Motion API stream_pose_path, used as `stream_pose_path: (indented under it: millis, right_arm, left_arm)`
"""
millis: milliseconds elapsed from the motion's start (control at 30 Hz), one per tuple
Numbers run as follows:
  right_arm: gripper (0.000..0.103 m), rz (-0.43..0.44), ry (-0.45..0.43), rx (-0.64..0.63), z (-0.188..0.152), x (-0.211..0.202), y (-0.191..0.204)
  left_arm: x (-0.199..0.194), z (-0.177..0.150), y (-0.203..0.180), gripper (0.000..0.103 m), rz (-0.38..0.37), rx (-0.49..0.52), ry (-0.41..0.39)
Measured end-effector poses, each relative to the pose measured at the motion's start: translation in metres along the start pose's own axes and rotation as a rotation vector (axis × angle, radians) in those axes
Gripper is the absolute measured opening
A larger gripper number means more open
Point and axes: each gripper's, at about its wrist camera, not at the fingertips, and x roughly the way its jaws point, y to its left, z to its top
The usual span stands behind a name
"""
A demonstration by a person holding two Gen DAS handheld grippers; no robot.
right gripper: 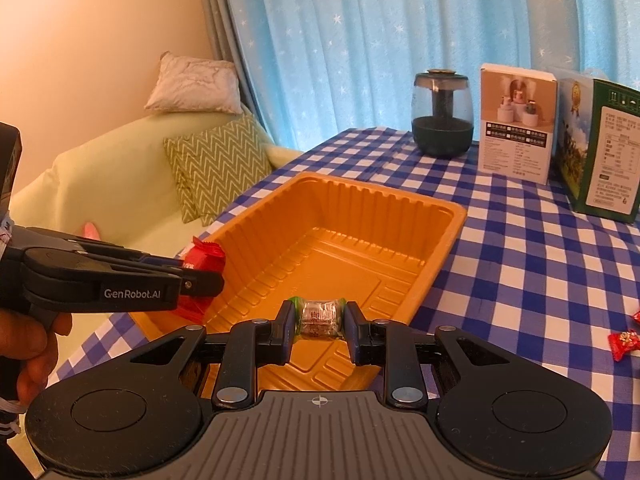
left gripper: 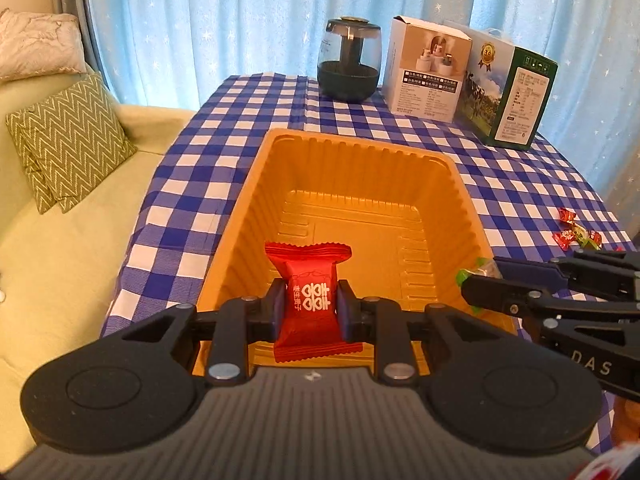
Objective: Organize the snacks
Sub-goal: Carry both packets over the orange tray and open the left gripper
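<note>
Here a table under a blue-and-white checked cloth (right gripper: 520, 280) stands beside a pale green sofa (left gripper: 80, 240), with a starry blue curtain (left gripper: 240, 20) behind. On the cloth sits an orange plastic tray (left gripper: 256, 184), its ribbed bottom bare. At the far edge stand a dark round jar (left gripper: 349, 60), a white box (left gripper: 426, 70) and a green box (left gripper: 516, 100), side by side. The left tongs (left gripper: 312, 308) hover over the near end of the tray, clamped on a red candy packet (left gripper: 310, 300) with white lettering. The right tongs (right gripper: 318, 326) hang over the tray's near right rim, pinching a small candy with green twisted ends (right gripper: 319, 316) between the pads. A few more red-wrapped candies (left gripper: 576, 232) lie loose on the cloth to the right of the tray, well apart from it.
</note>
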Motion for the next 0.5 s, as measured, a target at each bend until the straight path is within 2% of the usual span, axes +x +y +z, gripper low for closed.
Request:
stream_pose_path:
  millis: [167, 267, 500]
  right_arm:
    - [0.026, 0.001, 0.006, 0.003, 0.0006, 0.0036, 0.0004]
    - [0.026, 0.003, 0.007, 0.005, 0.0001, 0.0031, 0.0]
    - [0.027, 0.005, 0.004, 0.009, 0.0014, 0.0018, 0.0003]
  left_arm:
    - [0.0031, -0.0013, -0.0014, 0.024, -0.004, 0.001, 0.003]
    - [0.0023, -0.001, 0.0008, 0.029, 0.02, 0.001, -0.003]
    - [-0.0051, -0.0012, 0.0037, 0.029, 0.039, -0.009, -0.019]
